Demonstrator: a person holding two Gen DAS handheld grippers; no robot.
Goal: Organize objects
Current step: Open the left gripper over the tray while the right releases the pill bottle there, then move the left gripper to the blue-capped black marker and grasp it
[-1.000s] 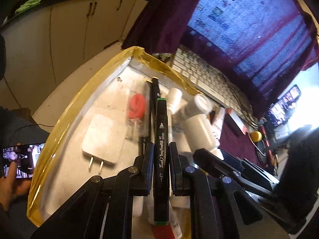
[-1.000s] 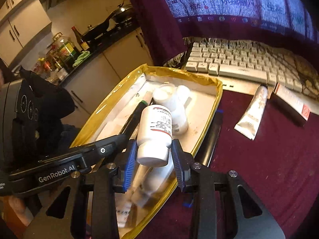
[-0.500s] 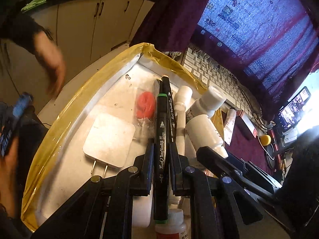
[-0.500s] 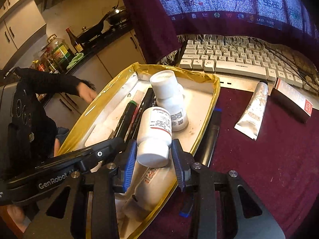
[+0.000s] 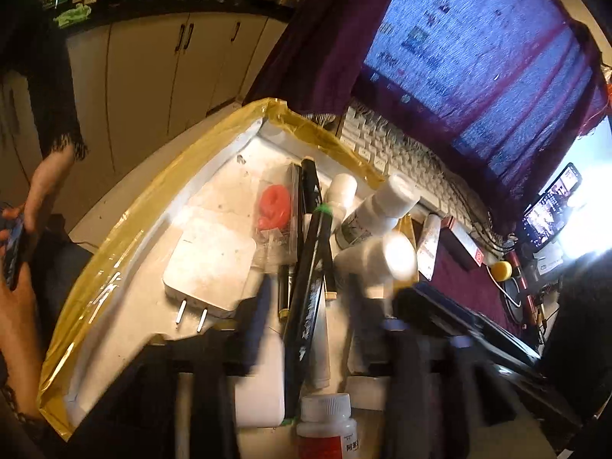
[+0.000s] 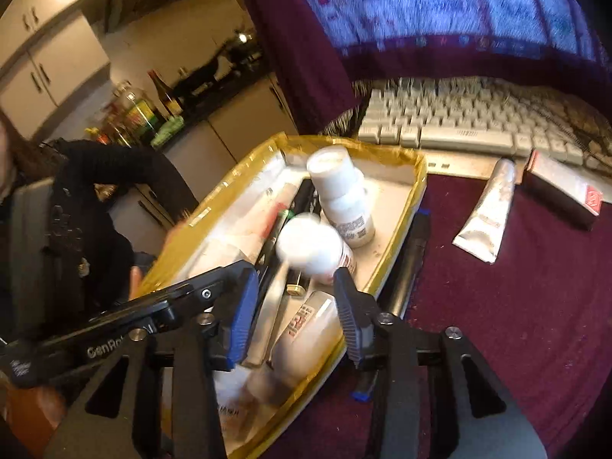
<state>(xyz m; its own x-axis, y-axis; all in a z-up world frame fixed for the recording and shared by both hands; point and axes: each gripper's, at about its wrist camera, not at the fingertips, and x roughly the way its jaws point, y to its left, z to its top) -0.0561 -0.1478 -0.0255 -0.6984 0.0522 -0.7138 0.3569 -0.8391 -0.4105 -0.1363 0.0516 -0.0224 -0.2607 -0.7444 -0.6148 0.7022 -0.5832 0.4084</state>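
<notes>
Marker (image 5: 306,302) in left wrist view lies tilted in tray (image 5: 126,229), between left gripper (image 5: 306,306) jaws just opened, pads off. Right wrist view: right gripper (image 6: 292,306) also just opened; white bottle (image 6: 313,250) dropping free into tray, prob. deliberate release.

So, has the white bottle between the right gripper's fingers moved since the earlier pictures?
Yes. The white bottle has tipped away from the right gripper, whose jaws have just been opening, toward the bottles lying in the yellow-edged tray.

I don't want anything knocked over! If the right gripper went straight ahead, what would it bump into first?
Probably the blurred white bottle, lying loose between its open jaws, over the yellow-edged tray. Depth is hard to judge.
</notes>
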